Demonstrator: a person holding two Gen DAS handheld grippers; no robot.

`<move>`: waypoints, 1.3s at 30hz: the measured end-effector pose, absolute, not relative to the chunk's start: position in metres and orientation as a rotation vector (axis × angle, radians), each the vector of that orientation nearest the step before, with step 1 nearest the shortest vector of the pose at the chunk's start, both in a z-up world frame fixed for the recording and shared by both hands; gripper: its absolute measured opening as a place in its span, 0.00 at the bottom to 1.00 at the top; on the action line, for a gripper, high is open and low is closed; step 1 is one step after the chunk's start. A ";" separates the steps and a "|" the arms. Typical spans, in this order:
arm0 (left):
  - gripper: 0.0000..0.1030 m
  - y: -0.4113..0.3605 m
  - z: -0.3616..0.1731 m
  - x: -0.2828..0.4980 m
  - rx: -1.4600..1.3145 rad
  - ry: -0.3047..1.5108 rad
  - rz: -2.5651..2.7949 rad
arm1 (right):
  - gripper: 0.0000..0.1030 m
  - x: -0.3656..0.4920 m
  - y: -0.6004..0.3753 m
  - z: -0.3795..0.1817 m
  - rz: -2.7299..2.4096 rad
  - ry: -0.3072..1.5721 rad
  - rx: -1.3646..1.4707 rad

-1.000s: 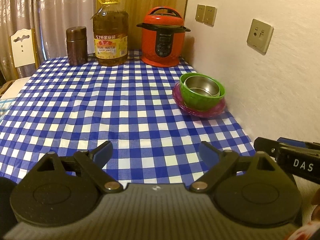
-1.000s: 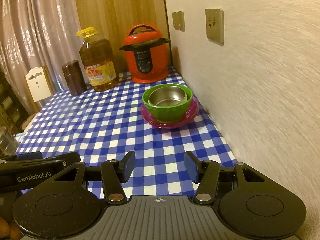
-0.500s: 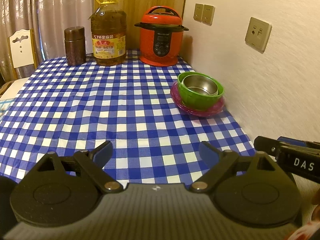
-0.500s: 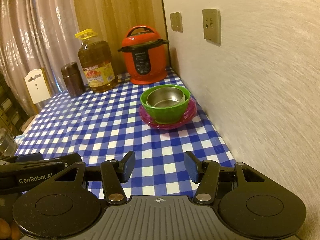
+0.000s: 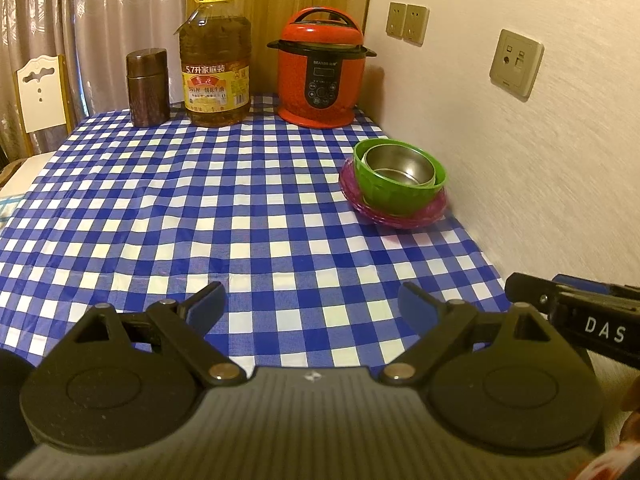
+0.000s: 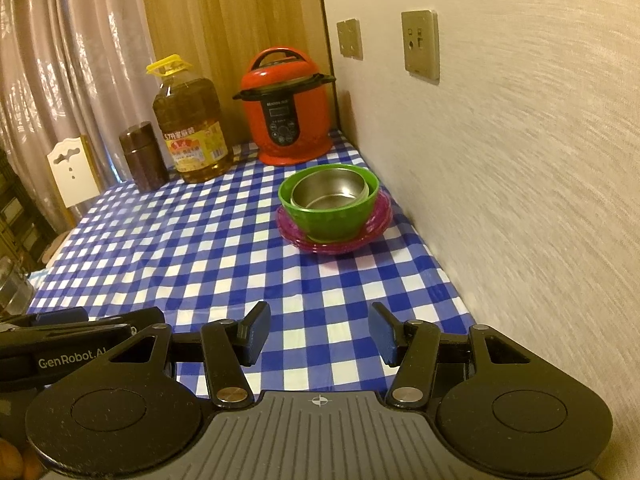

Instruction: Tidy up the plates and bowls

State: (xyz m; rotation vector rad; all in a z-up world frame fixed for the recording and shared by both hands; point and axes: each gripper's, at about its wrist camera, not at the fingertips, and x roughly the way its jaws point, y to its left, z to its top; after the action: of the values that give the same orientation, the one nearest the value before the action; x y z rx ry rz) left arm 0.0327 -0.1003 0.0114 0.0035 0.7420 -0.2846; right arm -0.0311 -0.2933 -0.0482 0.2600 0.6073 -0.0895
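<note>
Left wrist view: the left gripper (image 5: 312,304) in the foreground, jaws spread wide with nothing between them, over a blue-and-white checked cloth (image 5: 200,232); at the right edge the side of the right gripper (image 5: 576,312) enters, lettered "DAS", a marking the other view does not give. Right wrist view: the right gripper (image 6: 318,334), jaws parted and empty, with the left gripper (image 6: 72,328) entering at the lower left, lettered "GenRobot.AI"; a glass object at the far left edge is too cut off to identify. Only this view shows the fingertips (image 6: 16,464) of a person at the bottom left corner. Both views share the stack by the wall (image 5: 540,168): a steel bowl (image 5: 400,164) nested inside a green bowl (image 5: 400,196), which stands on magenta plates (image 5: 400,218); how many plates cannot be told. The steel bowl appears empty. At the far end of the cloth stand a brown canister (image 5: 146,86), an oil jug (image 5: 216,68) filled with amber oil and capped yellow, and a red cooker (image 5: 322,70) with its lid on. A white chair back (image 5: 40,92) shows beyond the left edge of the table. The stack lies well ahead of both grippers, apart from them: to the right of the left jaws' line, and almost straight ahead of the right jaws, slightly left of centre.
</note>
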 end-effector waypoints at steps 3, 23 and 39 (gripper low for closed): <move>0.90 -0.100 0.011 0.033 0.002 0.743 -0.285 | 0.53 -0.032 -0.293 -0.049 -0.091 0.607 0.260; 0.90 -0.101 0.010 0.033 0.004 0.744 -0.285 | 0.53 -0.031 -0.293 -0.051 -0.092 0.606 0.263; 0.90 -0.104 0.008 0.032 0.007 0.749 -0.289 | 0.53 -0.032 -0.293 -0.051 -0.093 0.607 0.263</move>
State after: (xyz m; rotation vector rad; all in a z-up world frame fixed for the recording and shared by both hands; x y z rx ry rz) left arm 0.0318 -0.1042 0.0076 0.0069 0.7485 -0.2890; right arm -0.0315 -0.2927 -0.0514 0.2632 0.6066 -0.0933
